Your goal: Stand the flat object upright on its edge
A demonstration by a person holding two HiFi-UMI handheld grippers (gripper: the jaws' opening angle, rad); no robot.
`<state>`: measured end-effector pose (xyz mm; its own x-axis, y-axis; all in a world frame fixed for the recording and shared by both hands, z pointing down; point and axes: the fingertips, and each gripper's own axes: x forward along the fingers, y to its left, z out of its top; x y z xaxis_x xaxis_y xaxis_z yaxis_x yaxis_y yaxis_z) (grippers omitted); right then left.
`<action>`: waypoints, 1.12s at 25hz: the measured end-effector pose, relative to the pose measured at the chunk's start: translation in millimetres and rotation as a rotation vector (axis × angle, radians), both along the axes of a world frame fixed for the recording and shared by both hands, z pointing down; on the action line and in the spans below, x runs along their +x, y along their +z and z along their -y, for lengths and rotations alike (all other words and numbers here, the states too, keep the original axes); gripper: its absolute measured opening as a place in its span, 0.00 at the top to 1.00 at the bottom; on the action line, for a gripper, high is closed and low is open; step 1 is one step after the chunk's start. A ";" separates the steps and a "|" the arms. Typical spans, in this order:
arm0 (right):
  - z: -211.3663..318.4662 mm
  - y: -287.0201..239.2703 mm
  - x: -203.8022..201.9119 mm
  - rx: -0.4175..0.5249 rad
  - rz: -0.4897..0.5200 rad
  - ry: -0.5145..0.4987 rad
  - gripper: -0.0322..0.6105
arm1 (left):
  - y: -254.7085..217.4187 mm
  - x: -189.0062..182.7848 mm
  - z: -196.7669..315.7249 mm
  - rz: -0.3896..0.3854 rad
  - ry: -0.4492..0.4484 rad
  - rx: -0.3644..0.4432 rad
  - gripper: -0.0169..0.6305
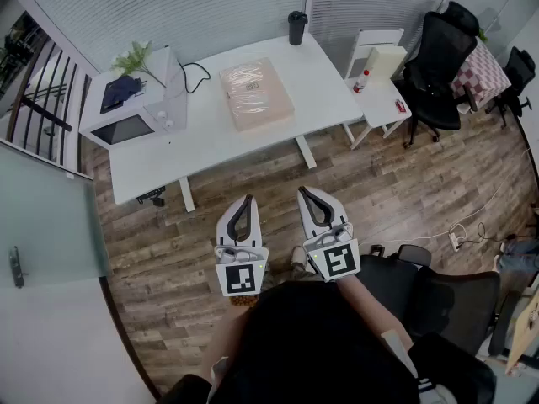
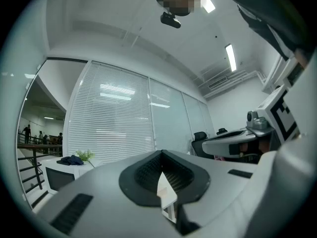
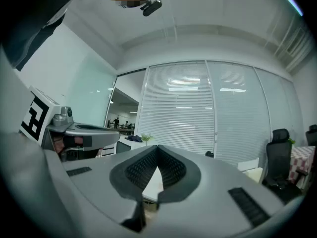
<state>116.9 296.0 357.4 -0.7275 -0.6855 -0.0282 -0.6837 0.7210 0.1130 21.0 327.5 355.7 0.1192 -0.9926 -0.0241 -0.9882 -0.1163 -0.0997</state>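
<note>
The flat object is a tan box wrapped in clear plastic. It lies flat on the white table, right of the middle. My left gripper and right gripper hang side by side over the wooden floor, well short of the table and apart from the box. Both are shut with nothing in them. In the left gripper view the jaws meet at the tip, and a strip of the table shows through the gap behind them. The right gripper view shows its jaws closed the same way.
A microwave with a plant and a dark cloth on top stands at the table's left end. A black cup sits at the far edge. A small side table and black office chairs stand to the right.
</note>
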 end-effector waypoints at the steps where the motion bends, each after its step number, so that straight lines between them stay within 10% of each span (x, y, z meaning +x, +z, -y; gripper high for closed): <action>1: 0.2 -1.4 -1.4 0.005 0.002 -0.004 0.94 | -0.2 -0.7 1.0 -0.005 -0.002 -0.001 0.96; 28: 51.2 58.5 45.8 -0.157 0.034 -0.074 0.94 | 45.8 24.0 27.1 0.003 -0.061 -0.133 0.96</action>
<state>162.6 244.9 415.9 -0.7768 -0.6277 0.0502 -0.6293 0.7767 -0.0272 45.0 300.5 401.5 0.0586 -0.9924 0.1085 -0.9936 -0.0686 -0.0900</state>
